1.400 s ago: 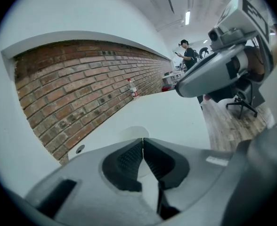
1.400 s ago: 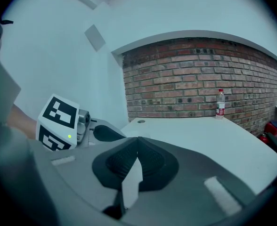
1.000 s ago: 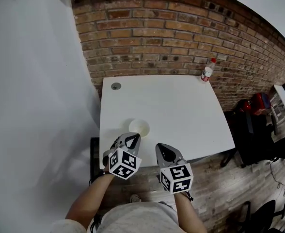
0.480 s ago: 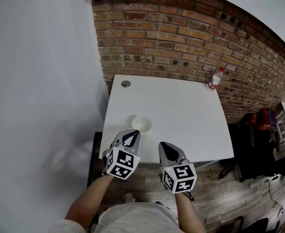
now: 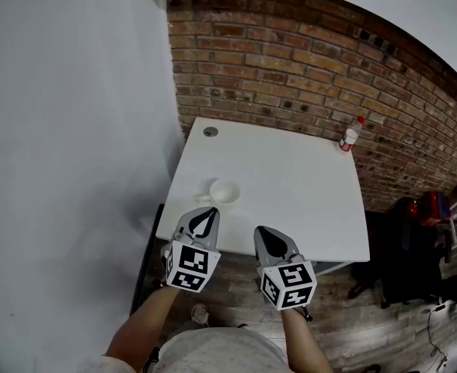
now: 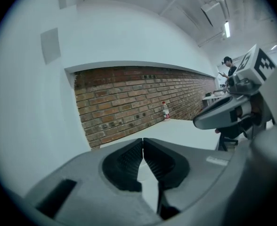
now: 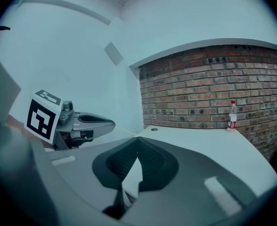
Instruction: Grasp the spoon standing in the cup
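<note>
A small white cup [image 5: 225, 192] stands on the white table [image 5: 291, 200], near its front left corner. A short white piece juts from the cup's left rim [image 5: 203, 199]; it is too small to tell whether this is the spoon. My left gripper [image 5: 210, 213] hovers just before the cup, at the table's front edge, its jaws shut and empty. My right gripper [image 5: 262, 232] is beside it on the right, also shut and empty. In the left gripper view the jaws [image 6: 142, 139] meet tip to tip, as they do in the right gripper view [image 7: 137, 138]. Both gripper views hide the cup.
A plastic bottle [image 5: 351, 134] with a red cap stands at the table's far right corner against the brick wall [image 5: 306, 61]. A round cable grommet [image 5: 211, 131] sits at the far left corner. A white wall runs along the left. Dark chairs and bags [image 5: 415, 239] are right of the table.
The head view has swung, so the table sits further right and higher in the picture. Both grippers stay shut at the table's front edge, the left one slightly lower.
</note>
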Action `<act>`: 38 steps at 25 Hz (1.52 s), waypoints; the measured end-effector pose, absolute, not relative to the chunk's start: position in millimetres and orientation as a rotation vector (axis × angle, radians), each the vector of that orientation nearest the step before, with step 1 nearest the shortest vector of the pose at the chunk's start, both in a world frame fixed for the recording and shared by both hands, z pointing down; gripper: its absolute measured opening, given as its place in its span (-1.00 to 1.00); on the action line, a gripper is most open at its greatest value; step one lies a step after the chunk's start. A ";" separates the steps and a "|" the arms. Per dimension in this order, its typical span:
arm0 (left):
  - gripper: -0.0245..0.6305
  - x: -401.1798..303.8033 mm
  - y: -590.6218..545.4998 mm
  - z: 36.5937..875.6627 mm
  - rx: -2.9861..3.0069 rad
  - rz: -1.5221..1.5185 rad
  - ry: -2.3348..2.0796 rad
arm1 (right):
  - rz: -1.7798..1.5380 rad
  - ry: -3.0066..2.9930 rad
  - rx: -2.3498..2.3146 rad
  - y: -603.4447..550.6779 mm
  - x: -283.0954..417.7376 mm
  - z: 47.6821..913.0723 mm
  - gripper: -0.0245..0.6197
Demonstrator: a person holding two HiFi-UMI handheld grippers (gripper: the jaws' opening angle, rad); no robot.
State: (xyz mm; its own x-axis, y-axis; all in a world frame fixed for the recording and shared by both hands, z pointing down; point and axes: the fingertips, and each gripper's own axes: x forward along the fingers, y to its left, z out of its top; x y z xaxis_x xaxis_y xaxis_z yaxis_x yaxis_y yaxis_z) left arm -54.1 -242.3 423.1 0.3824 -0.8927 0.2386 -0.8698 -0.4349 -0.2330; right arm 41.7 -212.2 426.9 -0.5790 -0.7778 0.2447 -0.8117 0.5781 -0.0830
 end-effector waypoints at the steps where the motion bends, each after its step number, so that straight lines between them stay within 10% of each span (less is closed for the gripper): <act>1: -0.91 -53.1 -236.7 421.6 -2.546 -0.499 1.652 | 0.274 -2.632 1.327 -208.8 44.4 425.7 -0.90; 38: -0.91 -20.5 -151.9 421.2 -2.450 -0.370 1.946 | 0.177 -2.723 1.152 -158.6 85.6 427.9 -0.90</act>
